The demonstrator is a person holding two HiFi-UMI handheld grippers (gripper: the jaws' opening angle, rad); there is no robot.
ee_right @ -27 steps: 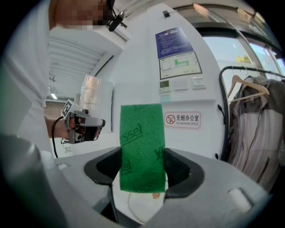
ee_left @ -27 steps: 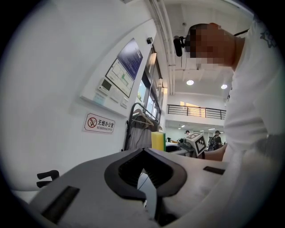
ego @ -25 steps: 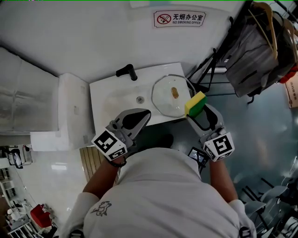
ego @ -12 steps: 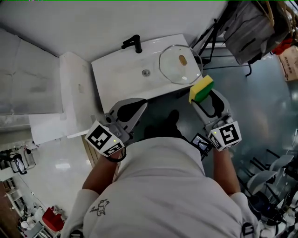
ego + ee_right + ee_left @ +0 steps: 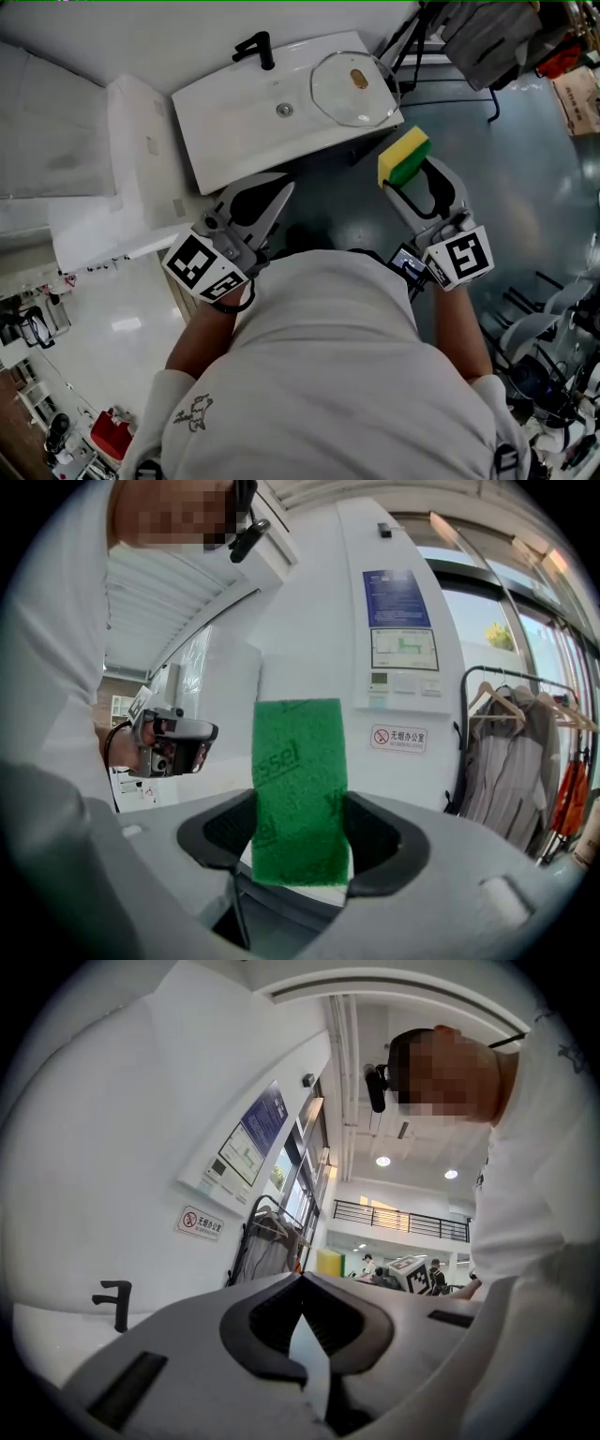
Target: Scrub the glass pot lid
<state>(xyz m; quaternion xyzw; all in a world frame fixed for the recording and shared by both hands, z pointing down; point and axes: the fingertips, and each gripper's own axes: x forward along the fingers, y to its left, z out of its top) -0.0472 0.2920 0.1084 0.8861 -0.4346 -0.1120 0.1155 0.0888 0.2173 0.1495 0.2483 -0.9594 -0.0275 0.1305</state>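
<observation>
The glass pot lid [image 5: 352, 89] with a tan knob lies on the right end of the white sink [image 5: 234, 122], far side of the head view. My right gripper [image 5: 403, 173] is shut on a yellow and green sponge [image 5: 403, 156], held in the air below the sink's front edge; its green scrub face [image 5: 300, 789] fills the gap between the jaws. My left gripper [image 5: 281, 192] is shut with nothing in it, held in front of the sink's middle. Its tips [image 5: 302, 1283] meet. Both grippers are apart from the lid.
A black faucet [image 5: 255, 49] stands at the sink's back, with the drain [image 5: 284, 110] near it. A white cabinet [image 5: 131, 169] adjoins the sink's left. A clothes rack with hung garments [image 5: 487, 37] stands right of the sink. A cardboard box [image 5: 577, 98] sits on the glossy floor.
Both grippers have drawn back from the sink toward the person; the sink and lid now sit higher and farther in the head view. The sponge stays gripped.
</observation>
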